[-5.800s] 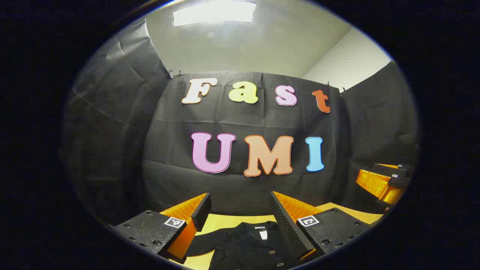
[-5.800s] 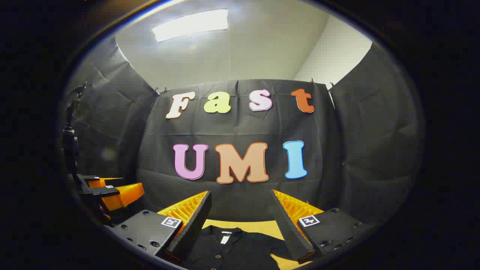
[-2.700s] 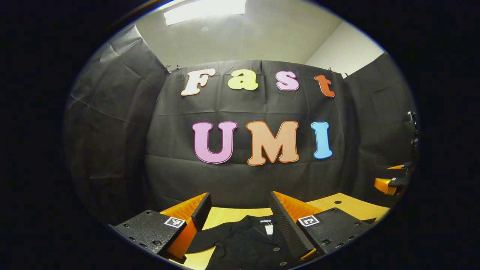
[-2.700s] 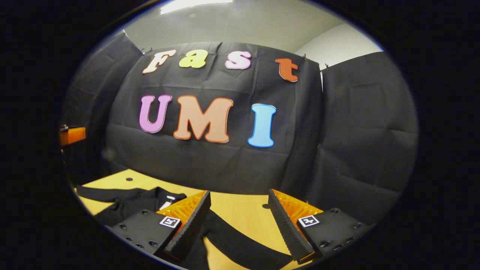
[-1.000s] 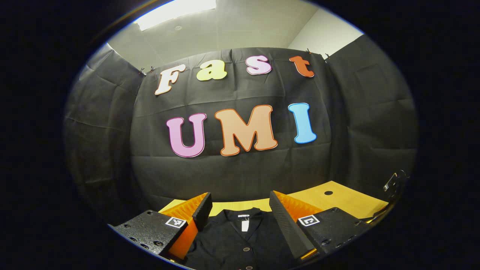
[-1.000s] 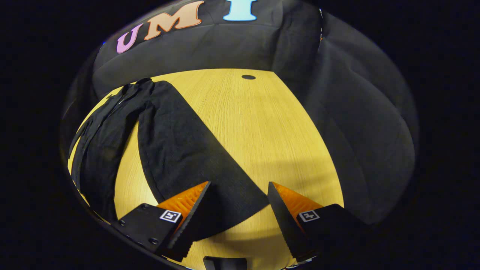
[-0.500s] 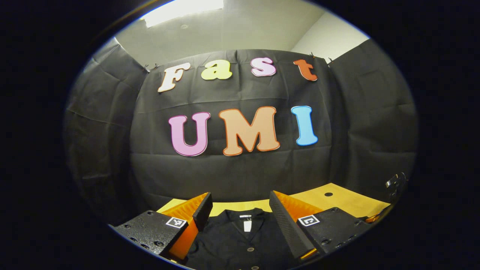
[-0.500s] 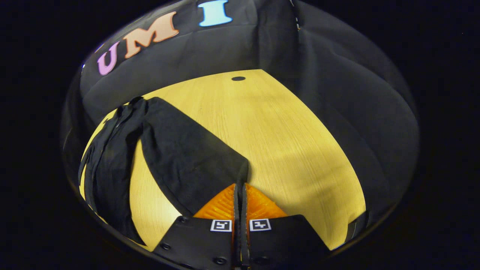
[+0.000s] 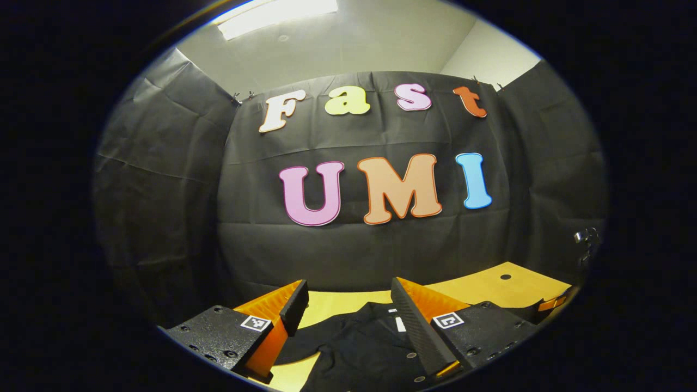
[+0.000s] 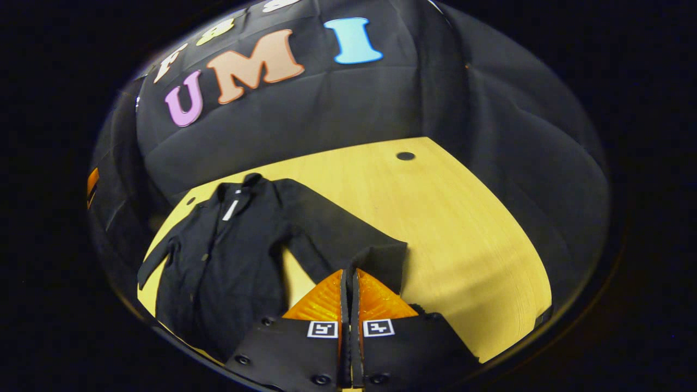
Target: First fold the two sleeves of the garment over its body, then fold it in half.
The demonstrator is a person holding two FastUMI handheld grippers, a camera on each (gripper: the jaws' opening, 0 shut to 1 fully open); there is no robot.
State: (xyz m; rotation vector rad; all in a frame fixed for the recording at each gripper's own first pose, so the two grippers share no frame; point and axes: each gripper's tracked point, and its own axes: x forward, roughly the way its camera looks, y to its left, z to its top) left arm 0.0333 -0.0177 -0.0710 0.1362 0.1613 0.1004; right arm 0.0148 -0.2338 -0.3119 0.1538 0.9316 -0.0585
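Observation:
A black button-front garment (image 10: 218, 256) lies spread on the wooden table (image 10: 452, 228), collar and white label toward the booth wall. One sleeve (image 10: 326, 228) runs out from the shoulder, and its cuff stands raised off the wood, pinched in my right gripper (image 10: 348, 270), which is shut on it. In the left gripper view my left gripper (image 9: 348, 288) hovers open above the garment (image 9: 359, 348) near the collar, with nothing between its fingers. The other sleeve (image 10: 155, 261) lies out to the garment's far side.
A small round hole (image 10: 405, 155) marks the table's far corner, with bare wood between it and the sleeve. Black cloth walls close off the table's back and sides. An orange part of the other gripper (image 9: 552, 303) peeks in at the right edge of the left gripper view.
My right gripper closed on the sleeve cuff about half a second ago and has since lifted it off the table. The left gripper stays open and has swung slightly sideways.

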